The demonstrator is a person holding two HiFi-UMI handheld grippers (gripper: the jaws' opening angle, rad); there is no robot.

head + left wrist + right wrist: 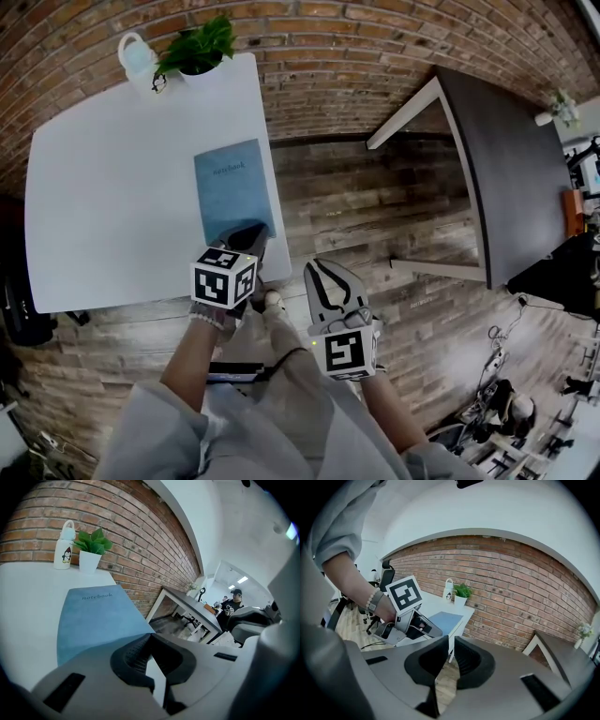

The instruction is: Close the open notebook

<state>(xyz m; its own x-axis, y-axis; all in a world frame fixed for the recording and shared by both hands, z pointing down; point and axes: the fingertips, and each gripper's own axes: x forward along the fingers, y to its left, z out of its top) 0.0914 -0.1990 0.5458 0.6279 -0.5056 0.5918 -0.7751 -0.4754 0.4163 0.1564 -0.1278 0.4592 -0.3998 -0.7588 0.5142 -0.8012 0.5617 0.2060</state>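
A blue notebook [232, 187] lies shut, cover up, near the right edge of the white table [112, 206]. The word "notebook" is printed on its cover [93, 620]. My left gripper [251, 231] hovers over the notebook's near edge with its jaws shut and nothing between them [150, 639]. Whether it touches the cover I cannot tell. My right gripper [317, 268] hangs off the table over the wooden floor, jaws drawn together and empty [451, 641]. The right gripper view shows the left gripper [417, 626] and the notebook [446, 620] beyond it.
A white bottle [136, 58] and a potted plant [199, 47] stand at the table's far corner against the brick wall. A dark table [516, 178] stands to the right. A person [233, 604] stands far off in the left gripper view.
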